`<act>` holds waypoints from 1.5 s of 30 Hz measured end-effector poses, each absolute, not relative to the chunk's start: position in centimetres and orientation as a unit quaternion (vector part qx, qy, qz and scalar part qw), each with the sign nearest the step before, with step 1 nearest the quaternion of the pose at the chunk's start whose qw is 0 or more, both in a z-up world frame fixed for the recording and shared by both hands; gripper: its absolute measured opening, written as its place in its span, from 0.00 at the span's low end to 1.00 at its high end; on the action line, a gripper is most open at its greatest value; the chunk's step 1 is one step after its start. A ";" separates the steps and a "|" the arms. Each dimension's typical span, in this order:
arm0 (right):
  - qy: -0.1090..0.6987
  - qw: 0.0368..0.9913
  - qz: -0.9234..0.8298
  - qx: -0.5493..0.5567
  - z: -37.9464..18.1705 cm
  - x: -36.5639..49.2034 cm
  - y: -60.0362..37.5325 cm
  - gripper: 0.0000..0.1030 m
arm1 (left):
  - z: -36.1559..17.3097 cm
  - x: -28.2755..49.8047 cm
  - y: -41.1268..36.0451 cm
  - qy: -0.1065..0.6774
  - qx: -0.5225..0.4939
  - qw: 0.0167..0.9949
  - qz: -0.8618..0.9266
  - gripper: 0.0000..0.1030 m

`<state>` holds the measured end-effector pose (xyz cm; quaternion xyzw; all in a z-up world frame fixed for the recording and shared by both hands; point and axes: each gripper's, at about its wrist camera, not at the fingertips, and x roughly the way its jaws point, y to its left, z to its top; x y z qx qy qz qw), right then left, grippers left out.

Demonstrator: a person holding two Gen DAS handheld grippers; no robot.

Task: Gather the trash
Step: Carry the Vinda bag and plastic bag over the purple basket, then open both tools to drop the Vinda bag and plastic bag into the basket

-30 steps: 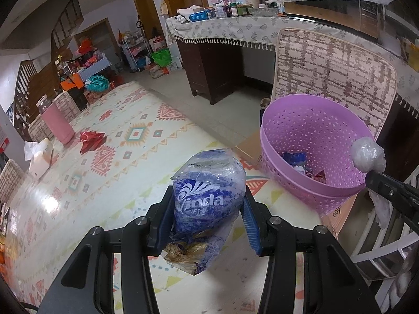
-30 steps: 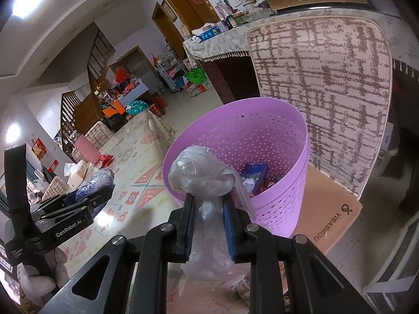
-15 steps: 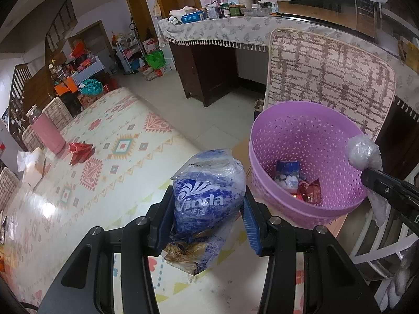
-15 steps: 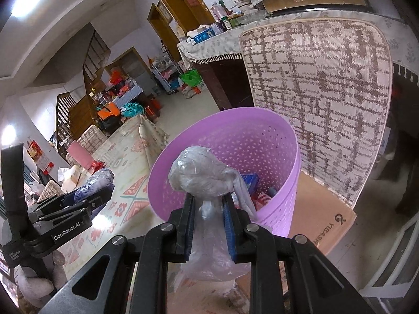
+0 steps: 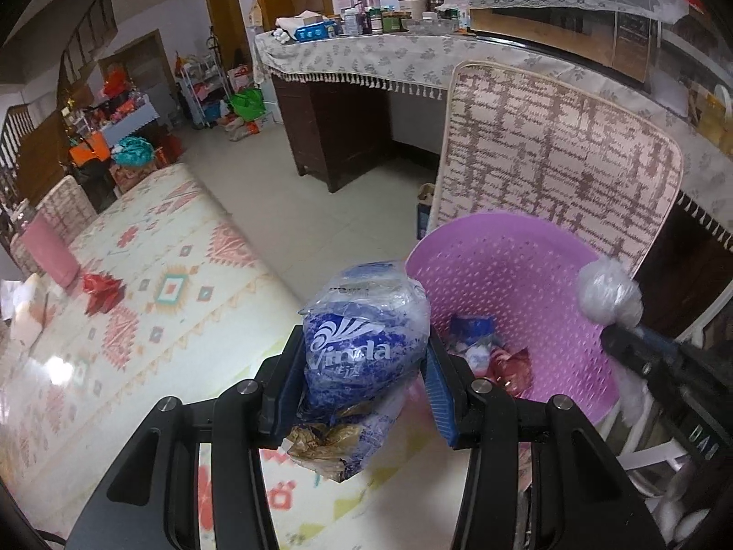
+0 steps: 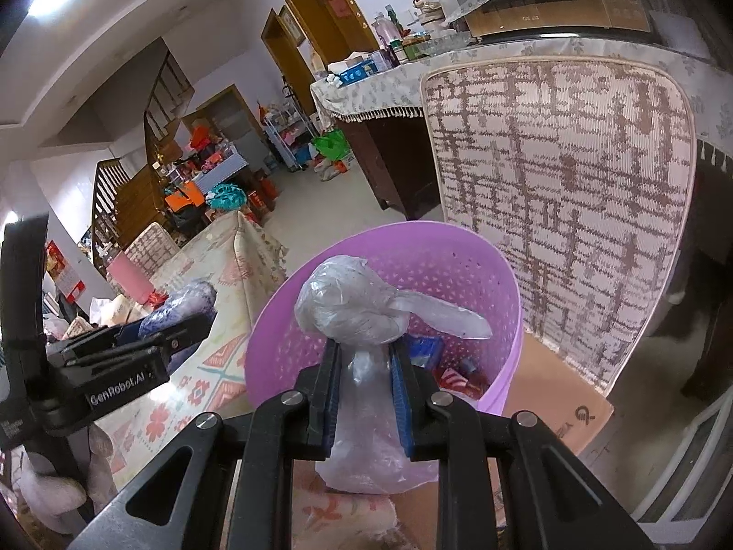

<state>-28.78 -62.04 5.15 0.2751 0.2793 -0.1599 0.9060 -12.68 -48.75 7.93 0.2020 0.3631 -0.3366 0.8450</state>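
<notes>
Purple basket (image 5: 527, 275) nearer, crumpled blue wrapper (image 5: 362, 348), clear knotted bag (image 6: 348, 307)

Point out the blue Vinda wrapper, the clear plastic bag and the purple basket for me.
Blue Vinda wrapper (image 5: 362, 343): left wrist view, on its printed front between the pads.
Clear plastic bag (image 6: 348, 307): right wrist view, on its balled-up top above the pads.
Purple basket (image 6: 476, 275): right wrist view, on its perforated inner back wall.

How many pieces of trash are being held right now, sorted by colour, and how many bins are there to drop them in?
Blue plastic wrapper, held in the left gripper: 1
Clear plastic bag, held in the right gripper: 1
Purple bin: 1
Total: 3 things, 2 pieces of held trash and 1 bin. The bin already has some wrappers inside, too jumbled to count.
</notes>
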 end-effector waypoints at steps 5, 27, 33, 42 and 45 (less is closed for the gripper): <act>0.283 0.904 -0.168 0.272 5.0 -28.4 -62.6 0.22 | 8.5 -11.7 -50.8 0.372 0.183 0.836 -0.360 0.45; 0.286 0.896 -0.181 0.287 4.1 -26.6 -64.4 0.22 | 6.2 -9.8 -54.5 0.403 0.167 0.817 -0.376 0.45; 0.292 0.893 -0.181 0.290 3.7 -26.3 -64.4 0.22 | 5.6 -9.4 -54.7 0.411 0.167 0.814 -0.375 0.45; 0.292 0.884 -0.183 0.317 3.2 -25.9 -65.2 0.43 | 5.5 -9.8 -54.8 0.407 0.171 0.808 -0.391 0.63; 0.281 0.882 -0.189 0.327 3.3 -26.3 -65.5 0.50 | 6.1 -9.9 -54.2 0.395 0.161 0.816 -0.390 0.74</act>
